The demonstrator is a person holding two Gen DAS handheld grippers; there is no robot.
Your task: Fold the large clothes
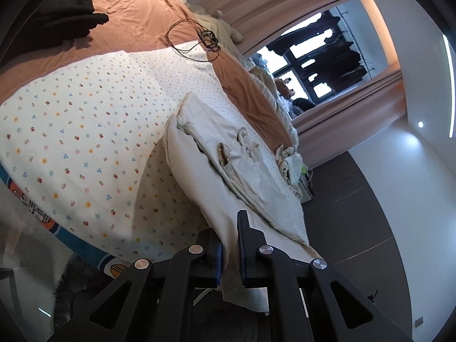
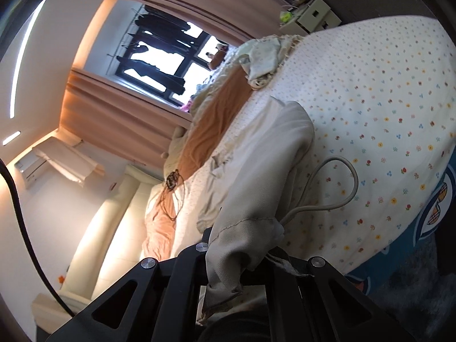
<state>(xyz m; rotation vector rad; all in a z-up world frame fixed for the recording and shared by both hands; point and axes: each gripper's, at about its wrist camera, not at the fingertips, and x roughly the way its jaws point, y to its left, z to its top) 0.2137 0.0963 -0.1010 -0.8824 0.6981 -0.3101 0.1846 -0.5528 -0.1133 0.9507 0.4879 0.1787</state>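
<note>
Left wrist view: left gripper (image 1: 230, 252) is pinching the garment (image 1: 199, 154) edge; right gripper (image 2: 242, 259) is clamping bunched cloth. Next, likely lifting both corners over evenly.

Daylight enters through the window (image 1: 310, 65), which is blown out to white between dark silhouettes in both views. The curtains (image 2: 119, 114) take a warm orange glow beside it. A ceiling light strip (image 1: 450, 85) and a recessed spot (image 1: 420, 124) add white glare on the wall. The floral sheet (image 1: 85, 131) is evenly lit and sharp; a soft shadow falls across its near edge. Strong fisheye curvature bends the bed and walls, and a black vignette rings each frame. In the right wrist view the wall under the air conditioner (image 2: 31, 168) is overexposed to pale yellow. The nearest gripper parts read dark with little detail
</note>
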